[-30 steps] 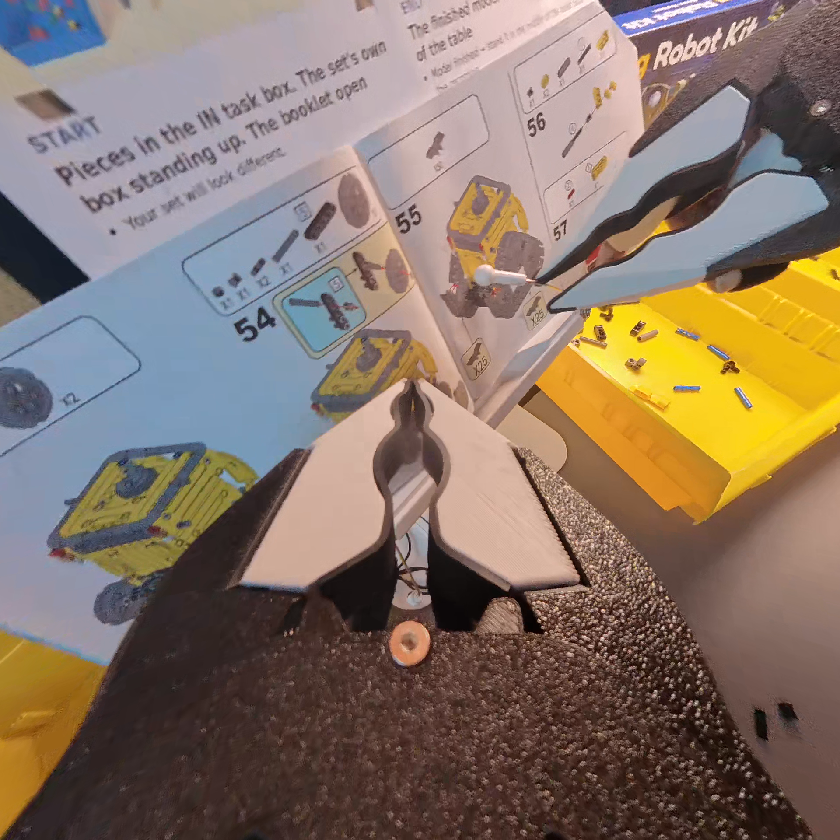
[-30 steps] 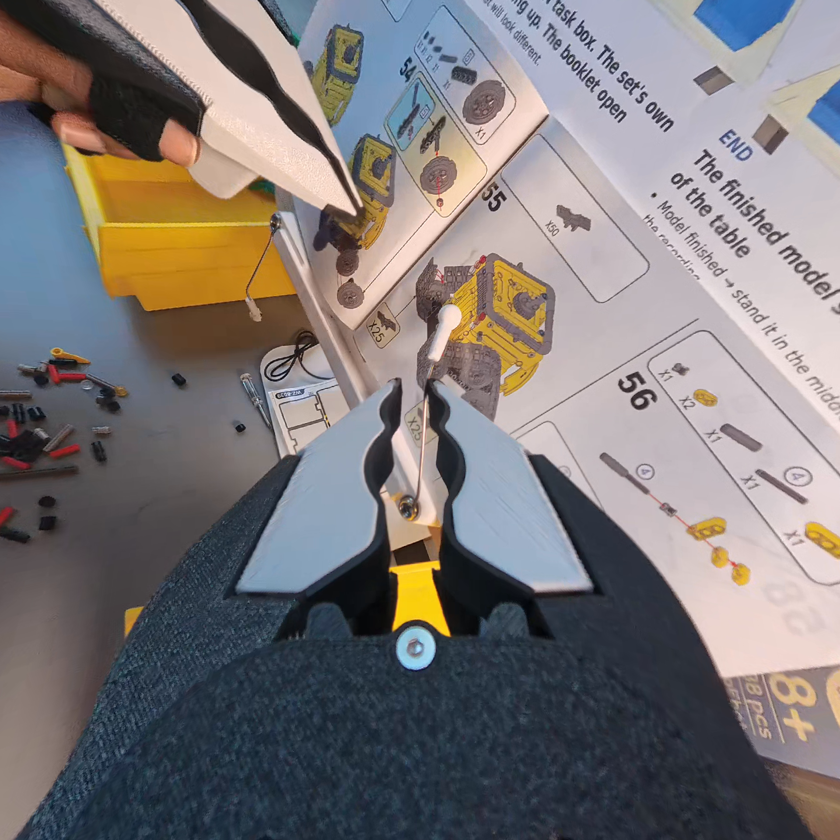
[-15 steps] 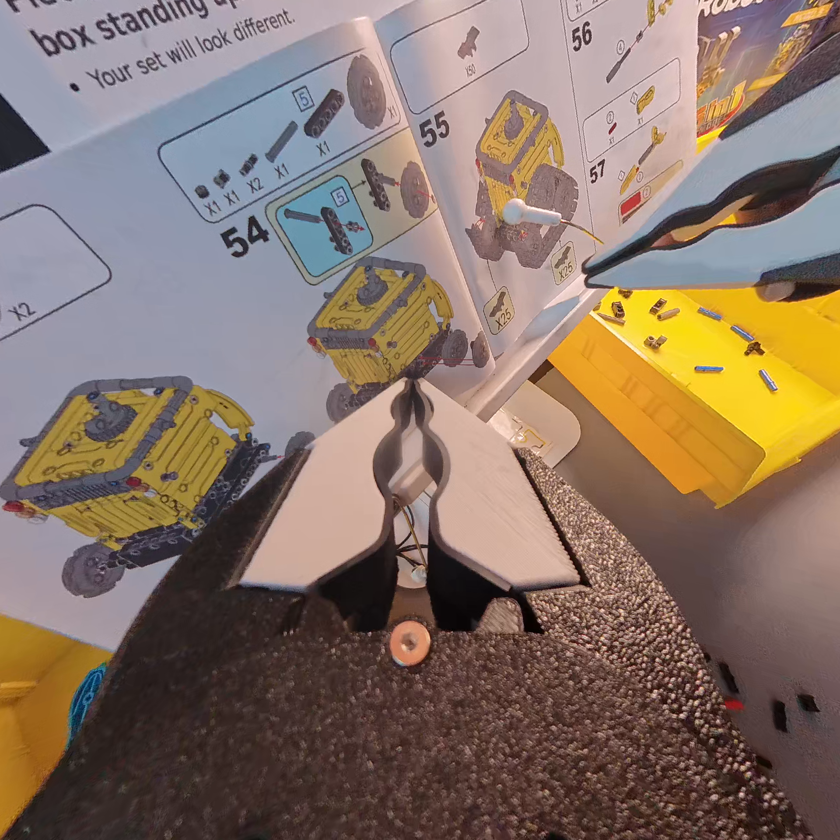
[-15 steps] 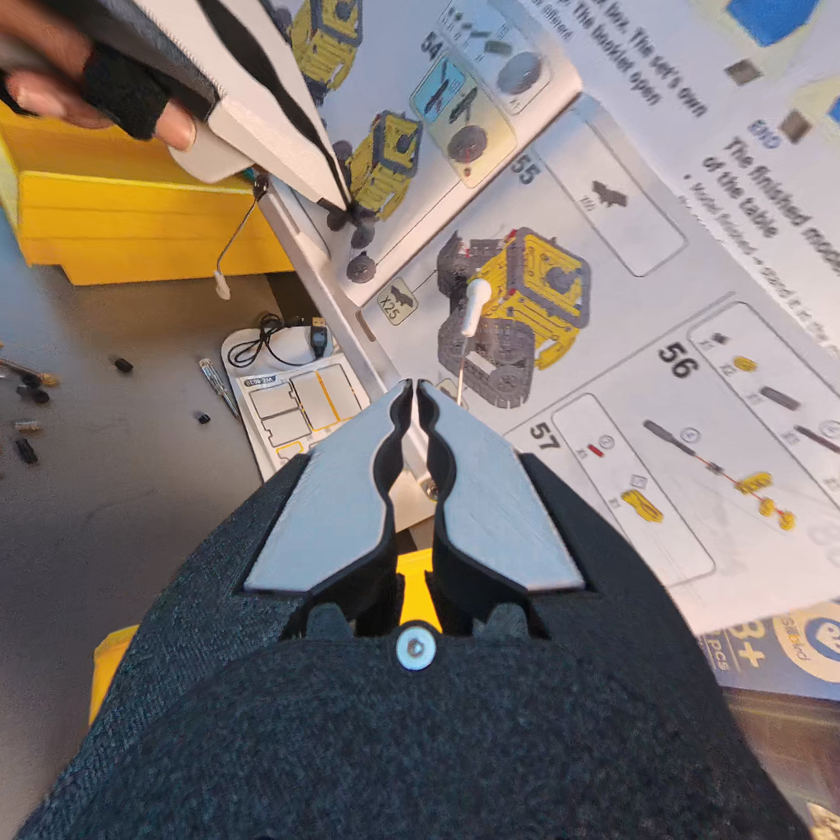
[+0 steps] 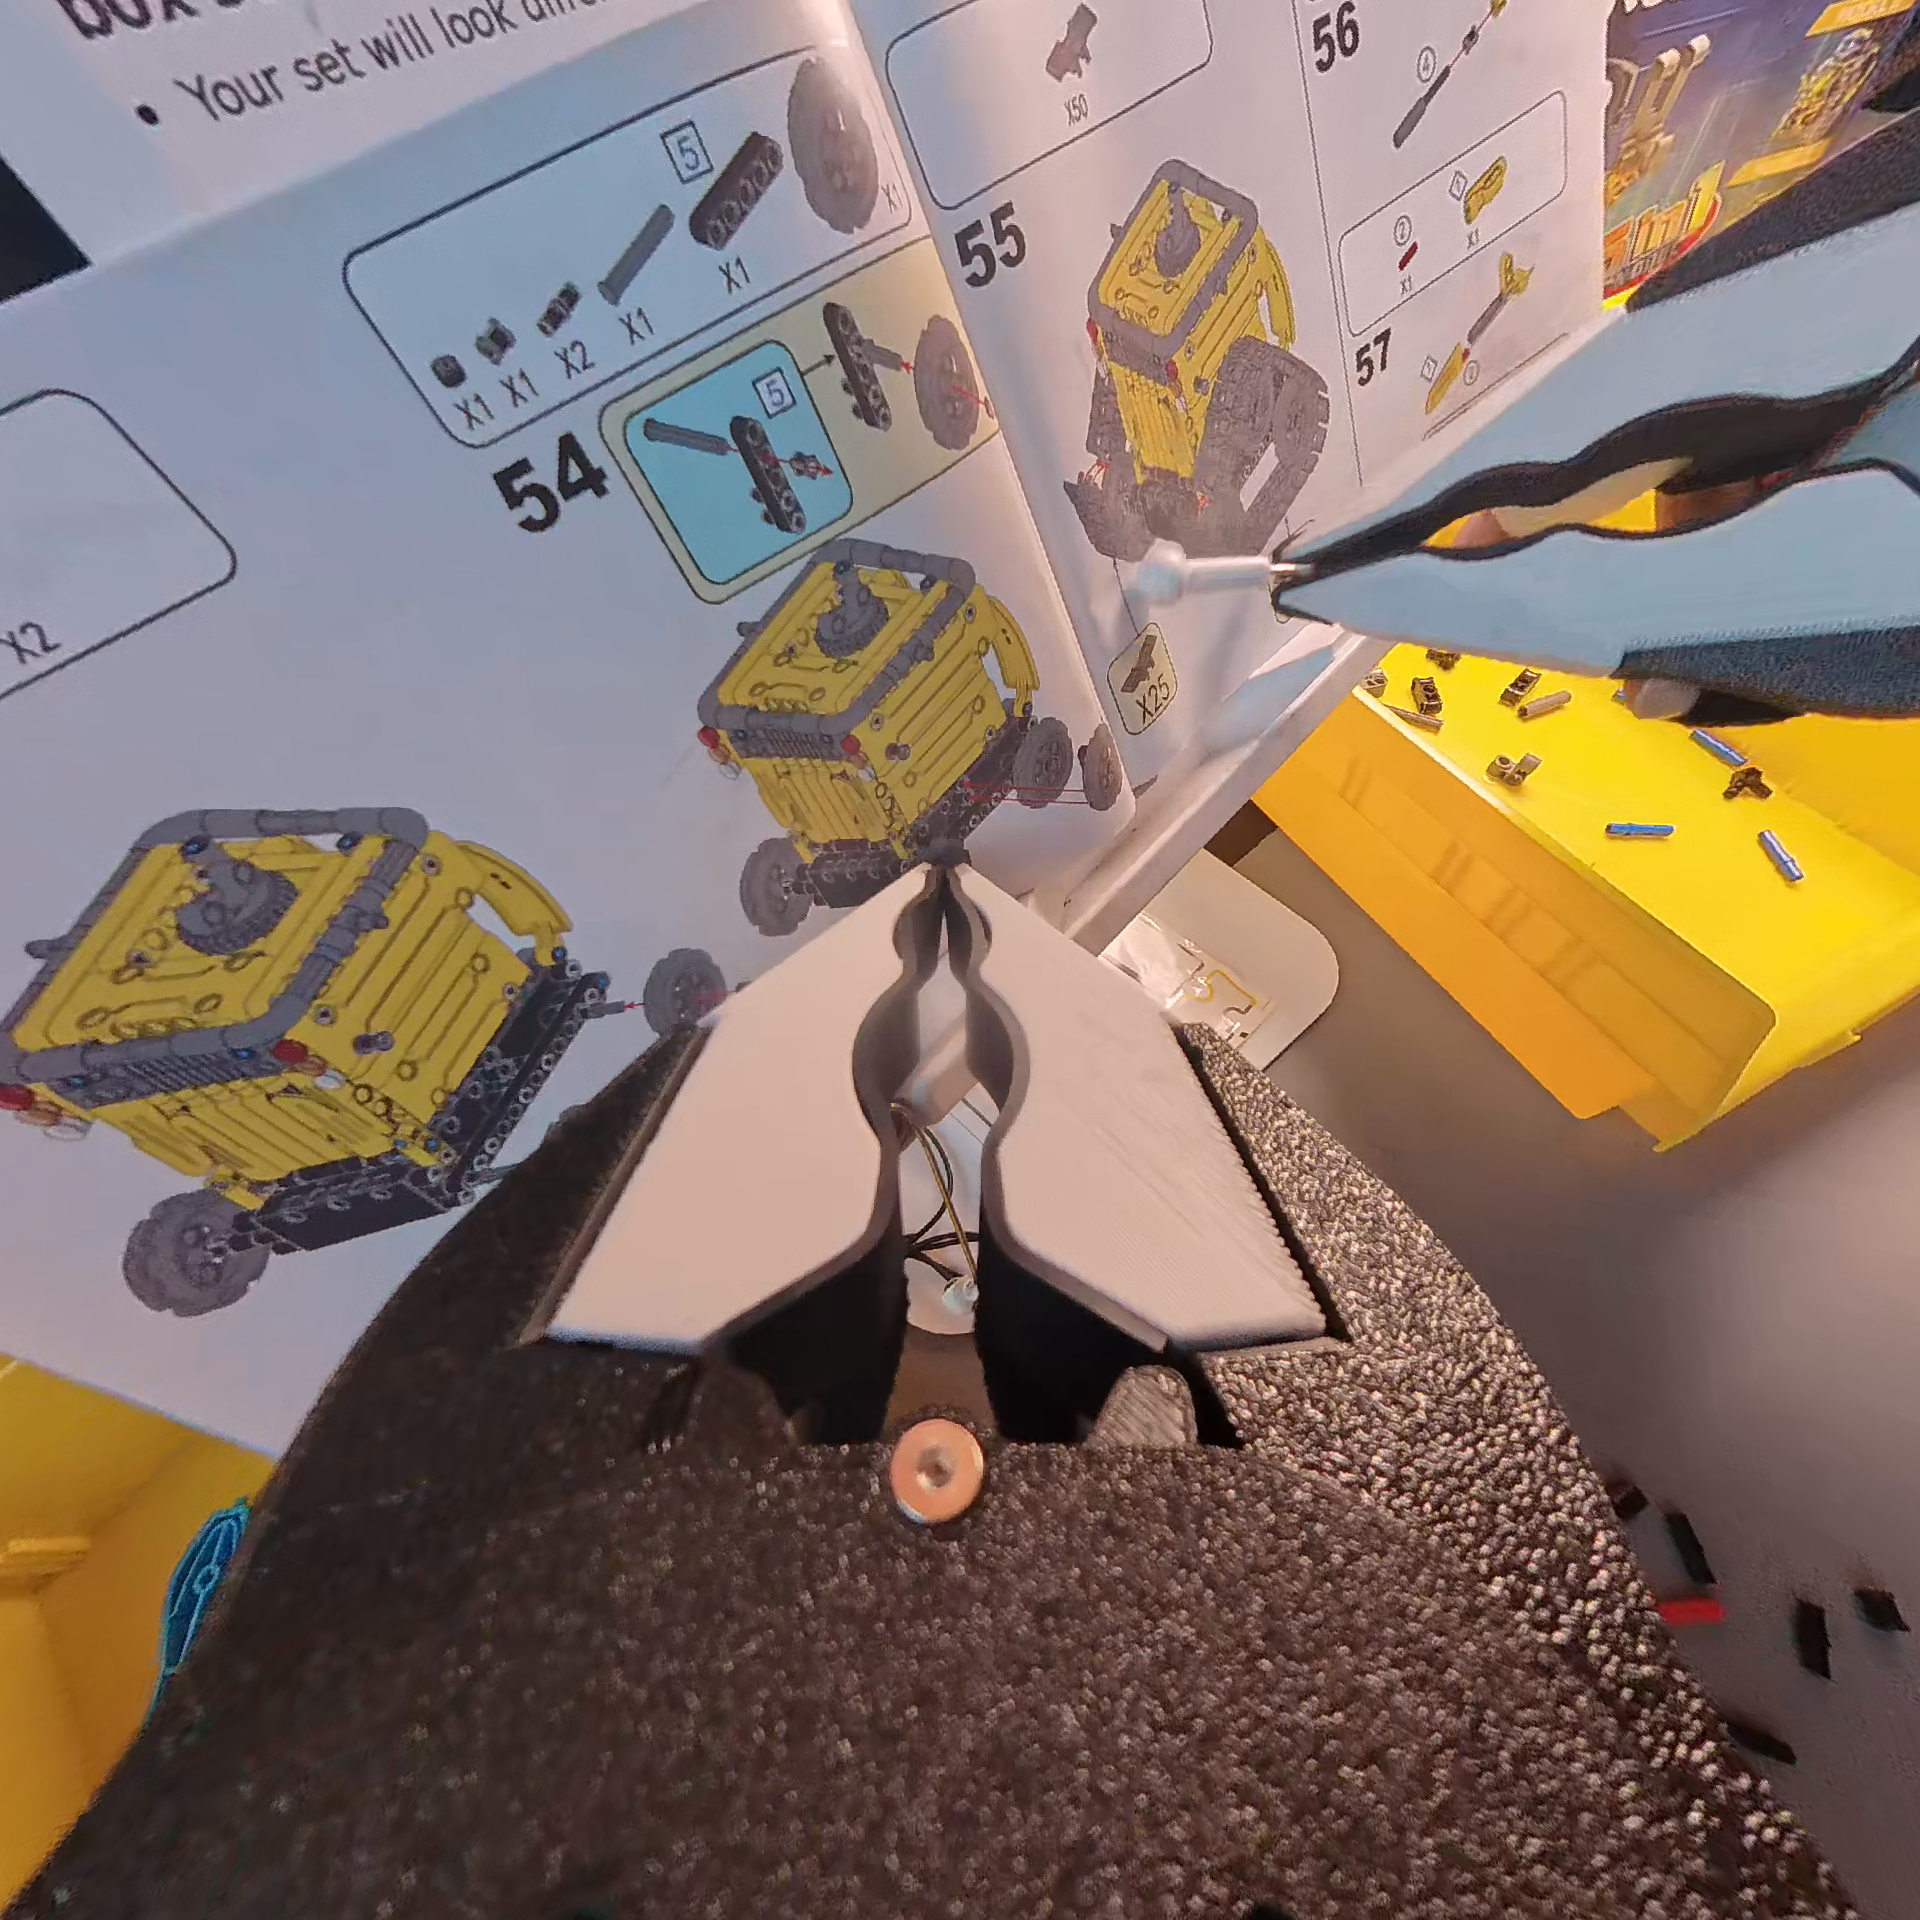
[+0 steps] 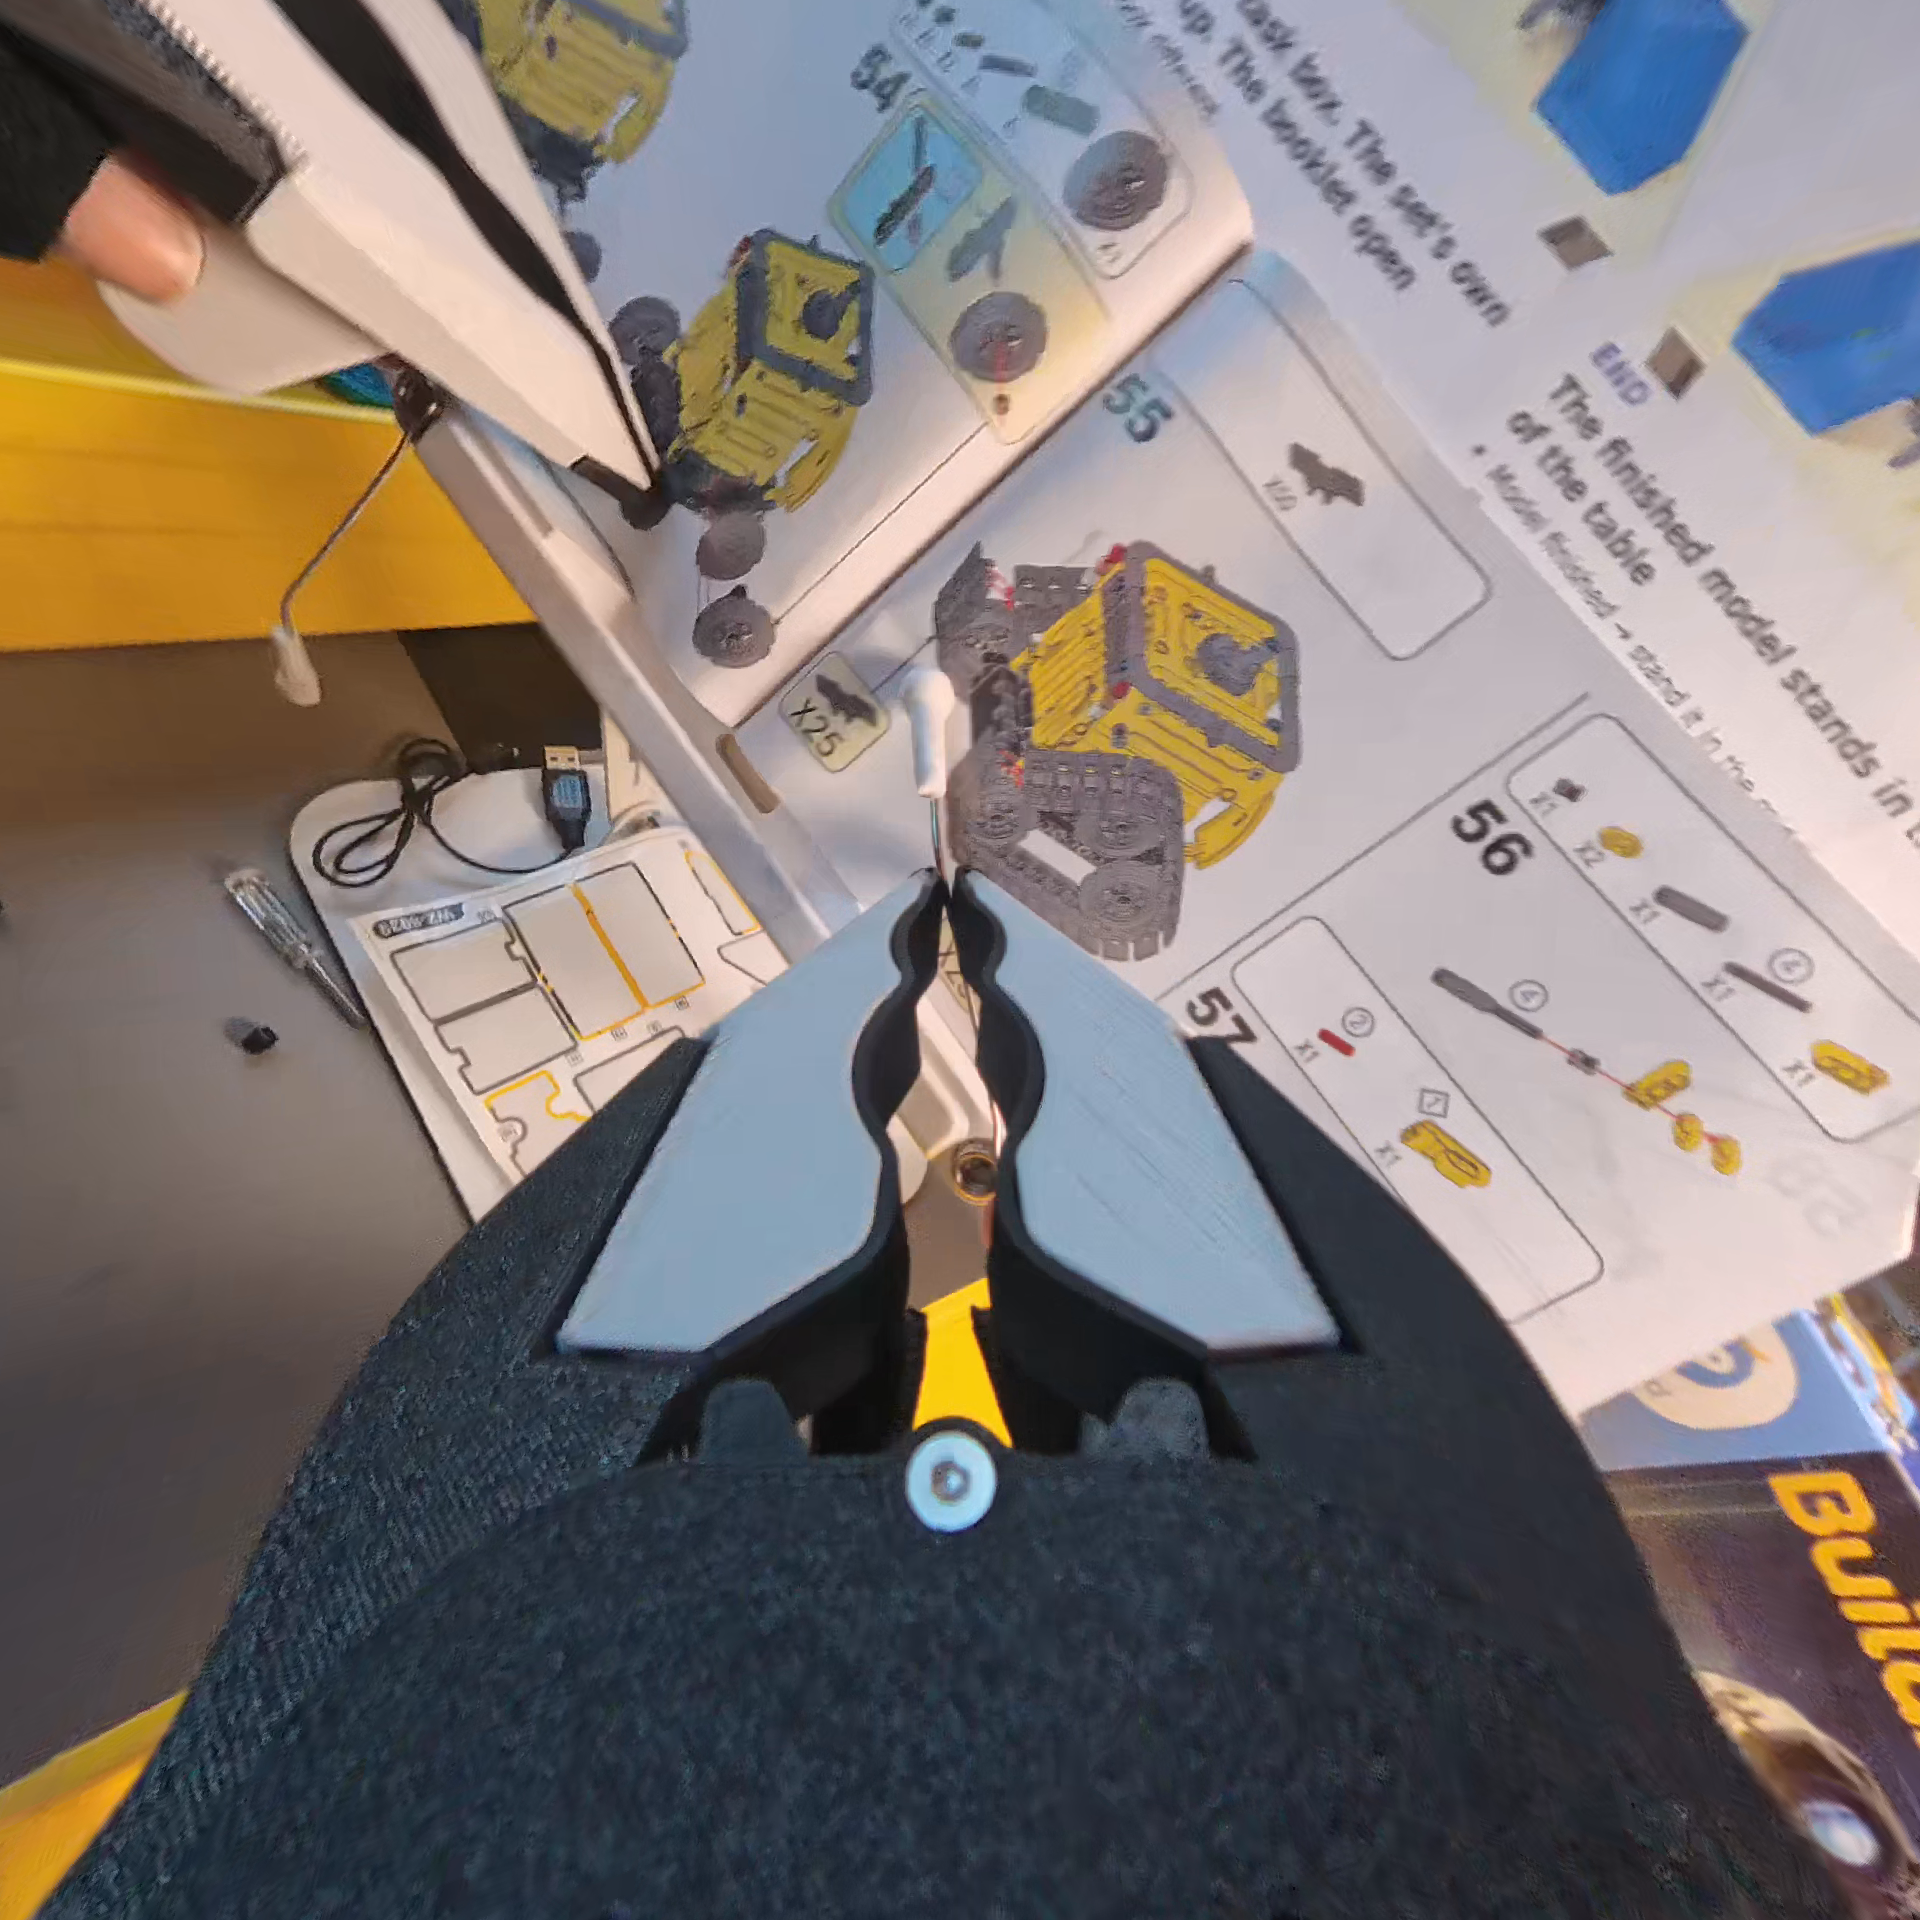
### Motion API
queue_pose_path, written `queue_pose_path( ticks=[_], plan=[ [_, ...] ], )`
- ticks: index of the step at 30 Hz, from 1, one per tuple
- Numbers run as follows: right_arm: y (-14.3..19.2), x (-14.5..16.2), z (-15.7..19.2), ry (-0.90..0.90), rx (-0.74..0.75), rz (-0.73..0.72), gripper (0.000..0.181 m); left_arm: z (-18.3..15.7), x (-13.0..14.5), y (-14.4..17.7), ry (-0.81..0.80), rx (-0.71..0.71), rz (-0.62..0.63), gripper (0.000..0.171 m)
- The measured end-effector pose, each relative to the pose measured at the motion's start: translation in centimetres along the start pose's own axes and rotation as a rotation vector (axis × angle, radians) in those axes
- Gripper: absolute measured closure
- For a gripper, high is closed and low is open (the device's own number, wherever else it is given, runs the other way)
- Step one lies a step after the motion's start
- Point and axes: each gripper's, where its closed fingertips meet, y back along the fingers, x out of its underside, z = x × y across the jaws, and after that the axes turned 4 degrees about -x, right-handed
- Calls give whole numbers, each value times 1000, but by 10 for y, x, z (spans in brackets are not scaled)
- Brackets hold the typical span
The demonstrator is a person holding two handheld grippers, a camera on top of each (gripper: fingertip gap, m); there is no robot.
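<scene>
Booklet (image 5: 540, 540) stands open on a stand, filling the upper left of the left wrist view. Left gripper (image 5: 943, 868) is closed at its bottom edge; right gripper (image 6: 943, 883) pinches the page-holder wire (image 6: 927, 727) at centre, pointing upward.

The upright booklet (image 5: 520, 623) blocks the far side; bare counter (image 6: 156, 1195) lies left of the yellow tray (image 5: 1507, 935).

Both grippers' fingers (image 5: 1091, 1122) (image 6: 1132, 1122) are pressed together.

Yellow tray (image 5: 1538, 935), white booklet (image 5: 343, 665) (yellow models printed), grey-faced black tool (image 5: 943, 883).
</scene>
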Motion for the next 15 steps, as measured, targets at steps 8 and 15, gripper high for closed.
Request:
queue_pose_path(
  ticks=[8,15],
  plan=[
    [1,2,9,3,-57,-11,179,0,1,2,15,8,-4,171],
    [38,5,-18,-215,-60,-124,147,1,-1,13,26,7,-45,171]
  ],
)
